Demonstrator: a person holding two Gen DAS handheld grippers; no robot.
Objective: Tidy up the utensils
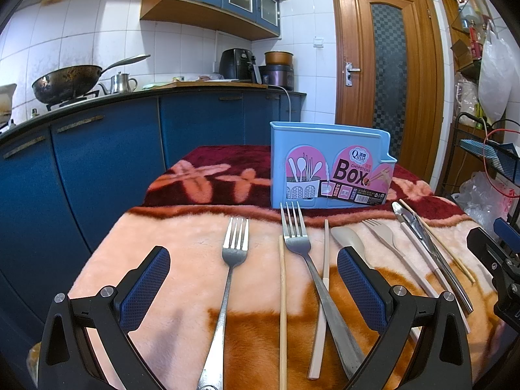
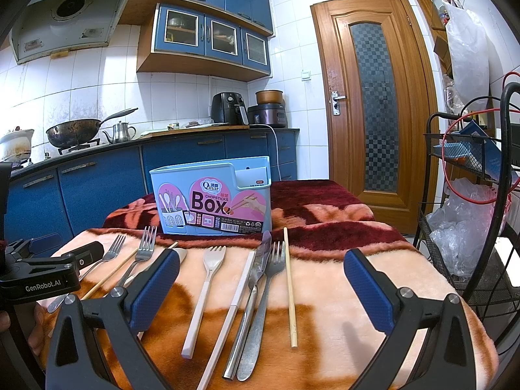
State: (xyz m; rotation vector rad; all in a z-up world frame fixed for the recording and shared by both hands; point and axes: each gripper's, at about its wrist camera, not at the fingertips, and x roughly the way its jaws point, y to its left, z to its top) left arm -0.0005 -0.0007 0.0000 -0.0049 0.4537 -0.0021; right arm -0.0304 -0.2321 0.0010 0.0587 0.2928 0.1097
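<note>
On the table (image 1: 162, 260), which is draped with a pink, brown and dark red plush blanket (image 2: 341, 286), a light blue chopsticks box (image 1: 328, 169) is stood upright toward the far edge, its printed label turned to both cameras. Its inside cannot be seen from either view. Between the box and the near edge, the utensils are laid roughly side by side, handles toward the near edge.

From the left wrist view, a steel fork (image 1: 232, 260) is seen alone toward the left edge, then a bamboo chopstick (image 1: 282, 308), a second steel fork (image 1: 299, 237) and a beige chopstick (image 1: 323, 292) whose lower part is crossed by that fork's handle. A beige spoon (image 1: 346, 239) is partly hidden behind the left tool's finger.

From the right wrist view, a beige fork (image 2: 208, 279), a white chopstick (image 2: 239, 295), a steel chopstick pair (image 2: 250, 292) lying against a third steel fork (image 2: 269, 276), and a second bamboo chopstick (image 2: 289, 286) are shown whole; in the other view these are crowded together near the right edge and hard to separate. Several handles are cut off at the bottom of each picture.

The left tool (image 1: 253, 279) is held wide above the first two forks, with nothing between its fingers. The right tool (image 2: 261, 286) is likewise spread wide and empty, above the beige fork and steel pieces.
</note>
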